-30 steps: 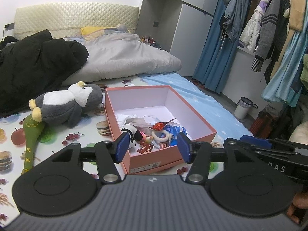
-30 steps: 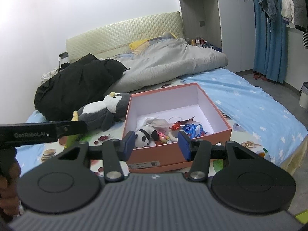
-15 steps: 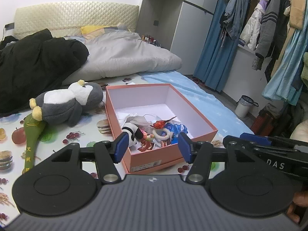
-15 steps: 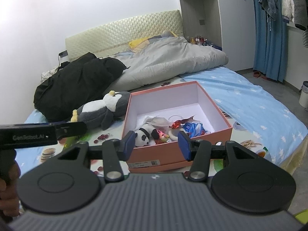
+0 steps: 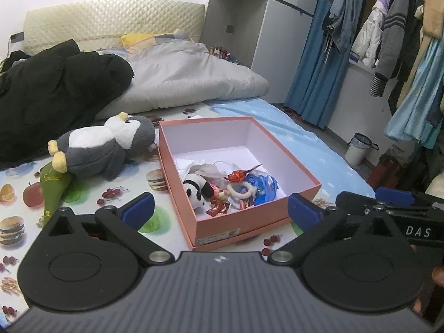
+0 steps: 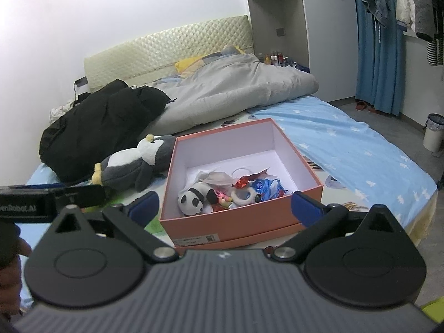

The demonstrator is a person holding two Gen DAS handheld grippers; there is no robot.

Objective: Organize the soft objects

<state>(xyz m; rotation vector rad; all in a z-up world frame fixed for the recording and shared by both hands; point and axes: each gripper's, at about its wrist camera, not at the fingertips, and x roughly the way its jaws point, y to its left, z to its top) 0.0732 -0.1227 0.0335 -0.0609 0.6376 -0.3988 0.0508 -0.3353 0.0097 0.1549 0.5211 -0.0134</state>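
Observation:
A pink cardboard box (image 5: 302,179) (image 6: 222,226) stands open on the bed. Inside lie a small panda plush (image 5: 195,190) (image 6: 193,198), a white ring, red wrappers and a blue foil packet (image 5: 262,187). Left of the box rests a grey-and-white penguin plush (image 5: 102,149) (image 6: 130,166), partly over a green stuffed toy (image 5: 52,186). My left gripper (image 5: 220,211) hovers in front of the box, its jaws opening wide with nothing between them. My right gripper (image 6: 224,206) does the same beside it, also empty.
A black jacket (image 5: 47,94) (image 6: 97,127) and a grey duvet (image 5: 191,80) fill the far half of the bed. Right of the bed are blue curtains, hanging clothes (image 5: 399,36) and a small bin (image 5: 358,149). The other gripper's arm shows at each view's edge.
Both grippers' jaws have spread from about half apart to wide apart. Neither hand has shifted, and the toys and the box lie as before.

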